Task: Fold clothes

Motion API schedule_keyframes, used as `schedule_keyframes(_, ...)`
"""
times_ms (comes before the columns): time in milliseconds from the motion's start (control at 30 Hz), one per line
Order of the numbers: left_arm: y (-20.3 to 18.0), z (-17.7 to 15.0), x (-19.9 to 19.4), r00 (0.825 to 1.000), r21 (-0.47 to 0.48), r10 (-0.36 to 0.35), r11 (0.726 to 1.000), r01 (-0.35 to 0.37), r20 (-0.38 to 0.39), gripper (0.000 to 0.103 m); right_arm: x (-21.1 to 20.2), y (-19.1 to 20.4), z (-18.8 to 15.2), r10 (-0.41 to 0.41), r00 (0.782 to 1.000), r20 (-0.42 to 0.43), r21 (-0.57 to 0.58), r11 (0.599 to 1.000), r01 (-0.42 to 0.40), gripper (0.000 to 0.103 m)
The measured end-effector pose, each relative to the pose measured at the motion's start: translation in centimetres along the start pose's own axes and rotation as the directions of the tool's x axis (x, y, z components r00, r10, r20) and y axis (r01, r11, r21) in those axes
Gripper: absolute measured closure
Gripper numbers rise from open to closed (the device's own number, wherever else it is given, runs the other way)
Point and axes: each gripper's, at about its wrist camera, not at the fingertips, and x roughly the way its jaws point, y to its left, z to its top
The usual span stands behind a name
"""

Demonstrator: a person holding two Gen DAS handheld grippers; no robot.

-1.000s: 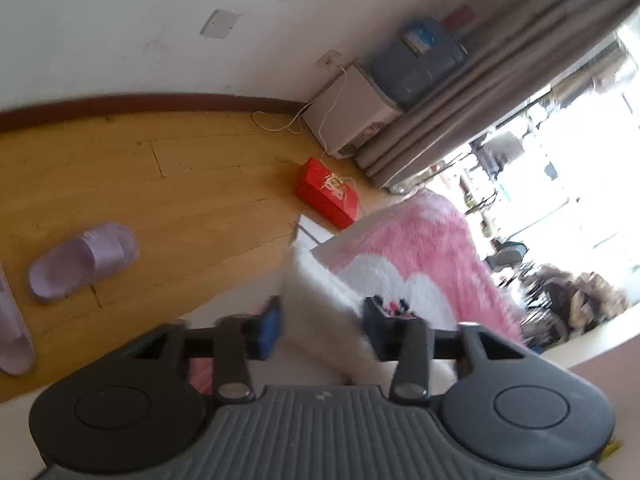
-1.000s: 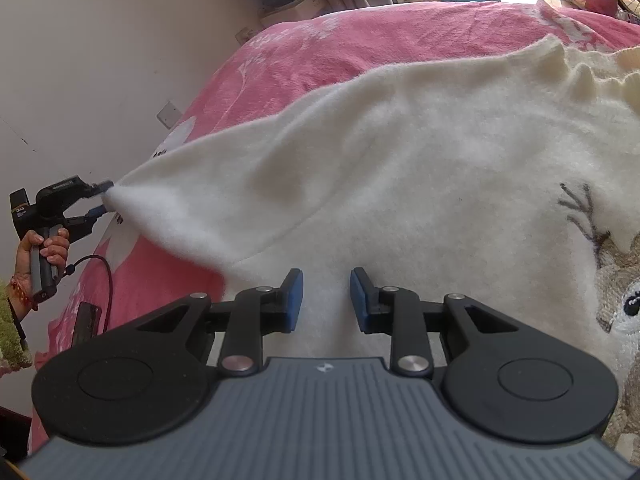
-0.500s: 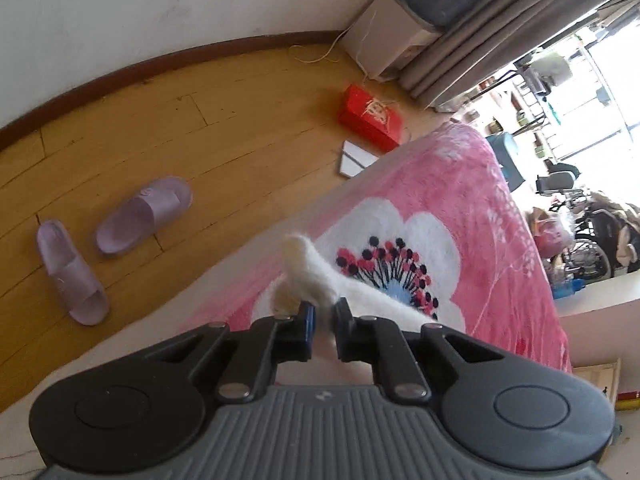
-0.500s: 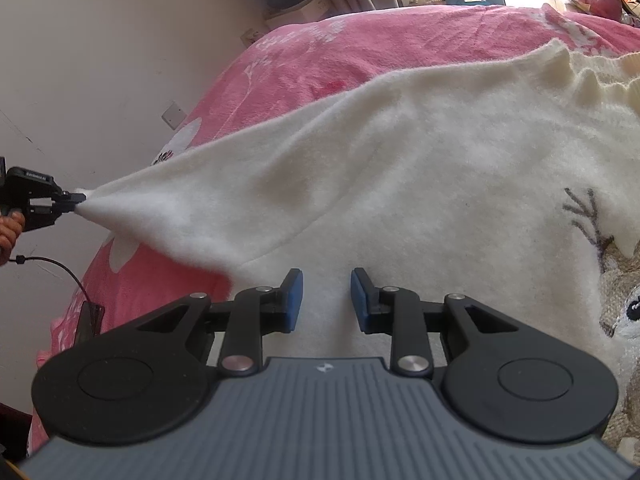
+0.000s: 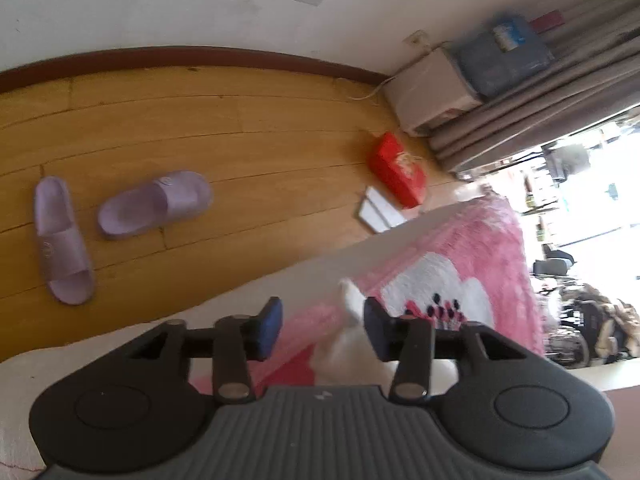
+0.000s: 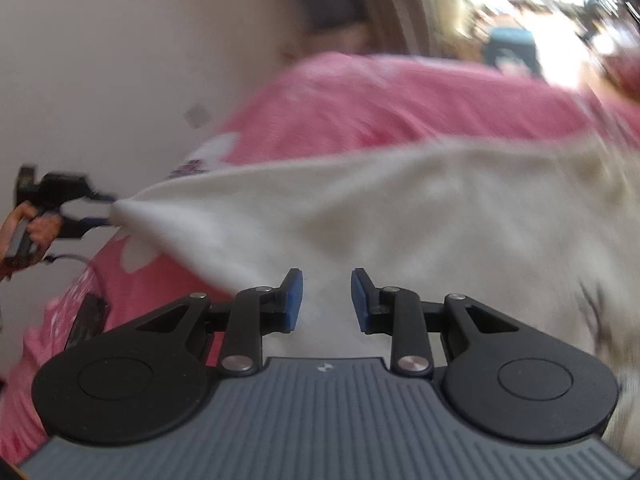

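1. The left gripper [image 5: 322, 328] is open wide. The soft tip of the sleeve [image 5: 347, 304] sits loose between its fingers, against the right one, and is not pinched.
2. The sleeve belongs to a fluffy cream sweater [image 6: 400, 208]. It lies spread on the bed, on a pink blanket [image 5: 488, 240] with a big white flower.
3. I think the sweater is light, soft and floppy. It will bend and sag anywhere and cannot break. The fuzzy cloth should not slip much.
4. A good place to hold it looks like the sleeve tip or a thick edge such as the hem. A pinch of a single thin layer may slide out.
5. The right gripper [image 6: 326, 300] is also open, about half way, and holds nothing. It hangs just above the middle of the sweater.
6. At the far right there is a dark stitched deer [image 6: 596, 312], but it is blurry.
7. The red box [image 5: 398, 168] on the floor has a pale mark, and the blue water jug [image 5: 504, 52] has a label. Both are too blurry to read.
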Motion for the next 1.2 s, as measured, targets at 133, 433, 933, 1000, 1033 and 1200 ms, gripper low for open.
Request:
schedule_keyframes(133, 0.6, -0.6, 0.6, 0.997, -0.007, -0.081, 0.997, 0.081, 0.0, 0.048, 2.5, 5.8, 2.2, 0.099, 0.994, -0.038, -0.25, 0.963, -0.105, 0.077)
schedule_keyframes(433, 1.8, -1.6, 2.8, 0.988, -0.024, -0.15, 0.988, 0.15, -0.022, 0.057, 11.0, 19.2, -0.4, 0.069, 0.997, -0.031, -0.849, 0.525, -0.063, 0.077)
schedule_keyframes(933, 2.8, -1.5, 3.3, 0.981, -0.072, -0.194, 0.979, 0.192, -0.019, 0.073, 17.4, 21.9, 1.1, -0.028, 0.999, -0.017, -0.903, 0.43, -0.003, 0.09)
schedule_keyframes(1000, 2.8, -1.5, 3.3, 0.979, -0.072, -0.203, 0.977, 0.201, -0.022, 0.073, 17.3, 21.2, 2.8, 0.0, 0.998, -0.065, -0.821, 0.569, -0.053, 0.093)
schedule_keyframes(1033, 2.8, -1.6, 3.2, 0.978, -0.074, -0.208, 0.976, 0.205, -0.024, 0.073, 17.2, 20.4, 4.0, 0.027, 0.995, -0.098, -0.746, 0.66, -0.092, 0.094)
schedule_keyframes(1200, 2.8, -1.6, 3.1, 0.97, -0.109, -0.239, 0.966, 0.234, -0.033, 0.075, 16.4, 14.5, 8.9, 0.311, 0.938, -0.151, -0.156, 0.93, -0.333, 0.094)
